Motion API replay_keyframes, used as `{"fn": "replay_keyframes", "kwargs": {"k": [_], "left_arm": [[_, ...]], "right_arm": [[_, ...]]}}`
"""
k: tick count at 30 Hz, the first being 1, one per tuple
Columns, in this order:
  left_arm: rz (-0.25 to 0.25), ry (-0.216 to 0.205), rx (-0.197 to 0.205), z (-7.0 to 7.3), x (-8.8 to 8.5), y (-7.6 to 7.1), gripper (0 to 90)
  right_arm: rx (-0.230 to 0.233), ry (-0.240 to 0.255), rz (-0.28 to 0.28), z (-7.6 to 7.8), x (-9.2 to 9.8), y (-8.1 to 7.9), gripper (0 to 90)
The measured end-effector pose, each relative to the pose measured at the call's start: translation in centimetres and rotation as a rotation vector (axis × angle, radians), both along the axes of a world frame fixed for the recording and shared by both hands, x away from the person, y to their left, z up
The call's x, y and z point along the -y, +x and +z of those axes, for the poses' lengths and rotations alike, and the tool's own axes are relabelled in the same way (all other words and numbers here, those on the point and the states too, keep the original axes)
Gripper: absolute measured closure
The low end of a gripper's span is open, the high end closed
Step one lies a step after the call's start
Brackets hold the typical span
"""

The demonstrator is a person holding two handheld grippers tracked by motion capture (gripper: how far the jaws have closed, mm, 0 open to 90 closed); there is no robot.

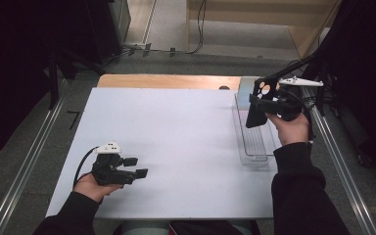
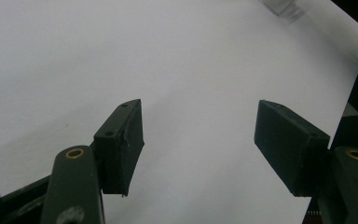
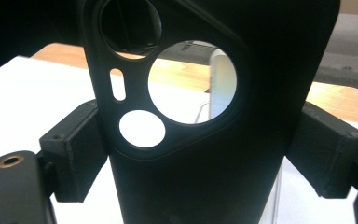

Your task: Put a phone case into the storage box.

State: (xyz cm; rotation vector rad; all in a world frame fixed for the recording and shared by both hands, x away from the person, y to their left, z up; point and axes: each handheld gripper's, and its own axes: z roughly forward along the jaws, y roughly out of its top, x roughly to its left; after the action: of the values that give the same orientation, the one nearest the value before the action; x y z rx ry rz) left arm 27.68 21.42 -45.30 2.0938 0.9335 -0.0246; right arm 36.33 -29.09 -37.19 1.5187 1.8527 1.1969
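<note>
**Phone case lifted above tray; placement outstanding**

Item in hand: a black, matte phone case with round camera cut-outs. In the right gripper view it stands upright at the centre of the frame, clamped across its width between the two black fingers. In the high view the same case appears at the upper right of the frame, held by the right gripper in the air and tilted slightly, directly over the far end of a clear, long rectangular plastic tray. The tray lies along the right edge of the white table. The case touches neither tray nor table as far as the pictures show.

Left gripper: at the lower left of the high view, low over the white surface, well apart from the tray. The left gripper view shows its fingers standing moderately wide with nothing between them, only bare white table beyond.

Tray contents: the visible part looks vacant; its far end is hidden behind the case and gripper, so that cannot be confirmed.

Progress, as a judgement: the grasp is secure and the case is airborne, so the pick-up stage reads as complete. Whether the case is bound for the tray or has come out of it cannot be settled from these pictures. What remains is setting it down and releasing it; the left gripper has no evident part at present.
</note>
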Motion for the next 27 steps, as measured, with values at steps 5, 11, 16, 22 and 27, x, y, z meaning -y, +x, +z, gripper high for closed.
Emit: {"fn": "replay_keyframes", "kwargs": {"k": [5, 11, 16, 22, 27], "left_arm": [[0.001, -0.001, 0.0, 0.0, 0.0, 0.0, 32.8], [-0.003, -0.004, 0.006, 0.1, 0.0, -0.1, 32.9], [-0.004, -0.004, 0.008, 0.1, 0.0, -0.1, 32.9], [-0.004, -0.01, 0.007, 0.1, 0.0, -0.1, 32.9], [-0.01, -0.01, 0.005, 0.1, 0.0, -0.1, 32.9]], "right_arm": [[-0.017, 0.019, -0.019, -0.5, 0.4, 1.6, 11.4], [-0.042, 0.013, -0.066, -1.7, 0.5, 3.7, 11.4], [-0.064, -0.006, -0.097, -2.8, 0.0, 5.5, 11.3], [-0.047, -0.018, -0.131, -3.9, -0.3, 7.1, 11.2], [-0.058, -0.03, -0.153, -5.0, -0.5, 8.3, 11.1]]}}
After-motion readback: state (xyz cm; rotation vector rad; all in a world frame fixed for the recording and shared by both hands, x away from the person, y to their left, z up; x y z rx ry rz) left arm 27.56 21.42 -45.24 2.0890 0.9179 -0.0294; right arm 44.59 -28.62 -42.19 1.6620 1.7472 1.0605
